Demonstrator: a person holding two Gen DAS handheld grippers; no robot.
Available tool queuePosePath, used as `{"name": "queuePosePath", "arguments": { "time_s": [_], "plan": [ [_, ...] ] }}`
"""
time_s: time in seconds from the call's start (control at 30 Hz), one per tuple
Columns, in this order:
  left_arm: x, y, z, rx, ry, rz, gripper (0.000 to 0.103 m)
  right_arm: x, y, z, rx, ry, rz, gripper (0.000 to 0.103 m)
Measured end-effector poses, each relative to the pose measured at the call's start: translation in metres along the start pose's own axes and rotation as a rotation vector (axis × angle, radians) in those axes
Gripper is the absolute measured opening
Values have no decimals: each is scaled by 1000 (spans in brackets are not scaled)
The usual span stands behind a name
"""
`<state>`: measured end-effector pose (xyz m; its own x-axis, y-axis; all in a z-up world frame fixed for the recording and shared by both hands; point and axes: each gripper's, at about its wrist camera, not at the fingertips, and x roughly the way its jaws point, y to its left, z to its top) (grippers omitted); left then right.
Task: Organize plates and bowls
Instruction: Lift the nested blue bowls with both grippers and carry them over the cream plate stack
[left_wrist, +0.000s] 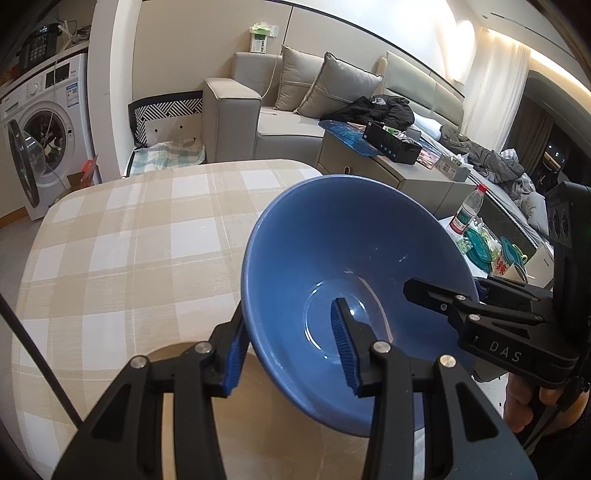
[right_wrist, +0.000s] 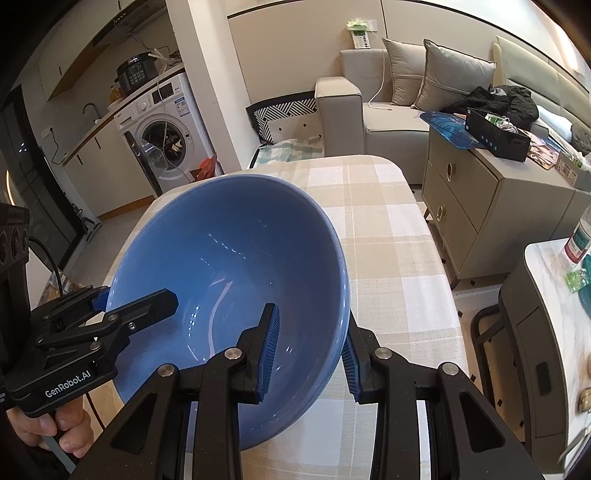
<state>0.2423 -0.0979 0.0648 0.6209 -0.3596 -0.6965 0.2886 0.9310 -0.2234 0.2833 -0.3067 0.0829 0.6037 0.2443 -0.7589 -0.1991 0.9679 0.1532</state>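
Claws clamped the blue bowl (left_wrist: 347, 266) from two sides. One finger of the left claw (left_wrist: 291, 347) sat inside it and one outside, pinching the wall. So did the right claw (right_wrist: 310, 350). Two grips probably kept the big bowl steady above the checked tabletop (left_wrist: 122, 236).

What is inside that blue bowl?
The blue bowl holds no food: only one finger of each gripper, left gripper and right gripper, reaches over its rim. Its underside is hidden.
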Motion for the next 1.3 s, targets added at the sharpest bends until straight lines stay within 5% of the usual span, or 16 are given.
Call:
{"name": "queuePosePath", "arguments": {
  "time_s": [1.3],
  "plan": [
    [-78, 55, -39, -82, -64, 143, 42, -11, 102, -17, -141, 32, 114, 32]
  ]
}}
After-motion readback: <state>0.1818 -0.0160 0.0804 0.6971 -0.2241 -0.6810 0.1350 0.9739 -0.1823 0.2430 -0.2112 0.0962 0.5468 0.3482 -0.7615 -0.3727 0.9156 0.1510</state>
